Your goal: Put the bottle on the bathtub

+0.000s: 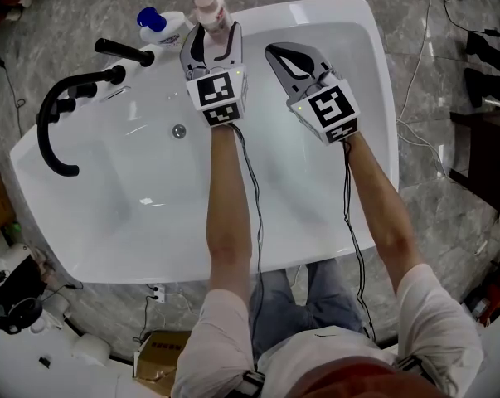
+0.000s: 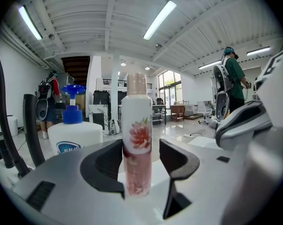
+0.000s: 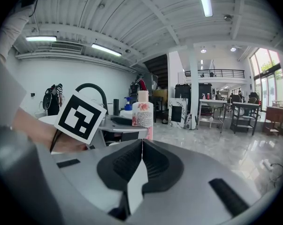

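A slim white and pink bottle (image 1: 210, 11) with a flower print stands upright on the far rim of the white bathtub (image 1: 374, 73). My left gripper (image 1: 214, 33) is open around it. In the left gripper view the bottle (image 2: 136, 139) rests against the left jaw, while a narrow gap shows beside the right jaw. My right gripper (image 1: 274, 52) hovers over the tub just to the right, shut and empty. In the right gripper view its pads (image 3: 153, 161) meet in a line, and the bottle (image 3: 142, 111) stands beyond to the left.
A white bottle with a blue pump (image 1: 162, 23) stands on the rim just left of the pink bottle. A black curved faucet (image 1: 63, 114) and a black hand shower (image 1: 125, 52) occupy the tub's far left corner. The drain (image 1: 178, 130) sits in the basin below them.
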### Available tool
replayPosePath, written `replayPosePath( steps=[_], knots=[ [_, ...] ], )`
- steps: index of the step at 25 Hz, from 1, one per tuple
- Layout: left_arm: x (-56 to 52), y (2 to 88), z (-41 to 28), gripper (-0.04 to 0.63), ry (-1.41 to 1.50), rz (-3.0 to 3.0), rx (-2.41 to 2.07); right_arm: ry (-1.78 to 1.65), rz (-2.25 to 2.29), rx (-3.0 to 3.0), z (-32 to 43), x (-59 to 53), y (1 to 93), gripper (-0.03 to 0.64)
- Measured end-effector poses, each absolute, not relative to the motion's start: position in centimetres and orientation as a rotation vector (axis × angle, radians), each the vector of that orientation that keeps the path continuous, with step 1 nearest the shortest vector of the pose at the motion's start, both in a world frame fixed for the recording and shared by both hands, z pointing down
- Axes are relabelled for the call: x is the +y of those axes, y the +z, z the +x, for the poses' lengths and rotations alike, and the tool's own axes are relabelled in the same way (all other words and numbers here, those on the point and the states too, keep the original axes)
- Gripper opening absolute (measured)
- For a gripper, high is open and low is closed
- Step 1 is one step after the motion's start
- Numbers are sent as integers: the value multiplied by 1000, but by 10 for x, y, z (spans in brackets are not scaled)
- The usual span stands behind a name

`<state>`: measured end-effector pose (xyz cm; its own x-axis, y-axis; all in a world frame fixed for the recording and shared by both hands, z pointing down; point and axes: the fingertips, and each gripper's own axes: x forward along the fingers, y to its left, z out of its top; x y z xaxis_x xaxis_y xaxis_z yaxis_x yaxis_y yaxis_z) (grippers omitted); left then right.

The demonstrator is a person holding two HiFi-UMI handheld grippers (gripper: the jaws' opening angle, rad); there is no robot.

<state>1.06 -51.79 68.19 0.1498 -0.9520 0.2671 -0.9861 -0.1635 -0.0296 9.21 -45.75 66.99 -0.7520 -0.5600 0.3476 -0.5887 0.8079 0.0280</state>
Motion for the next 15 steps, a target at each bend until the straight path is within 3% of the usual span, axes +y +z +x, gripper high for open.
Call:
replayPosePath(
  steps=[15],
  knots=[
    [-464, 649, 18, 245, 321, 2283, -1882, 160, 959, -2658, 110, -434, 637, -5]
  ],
)
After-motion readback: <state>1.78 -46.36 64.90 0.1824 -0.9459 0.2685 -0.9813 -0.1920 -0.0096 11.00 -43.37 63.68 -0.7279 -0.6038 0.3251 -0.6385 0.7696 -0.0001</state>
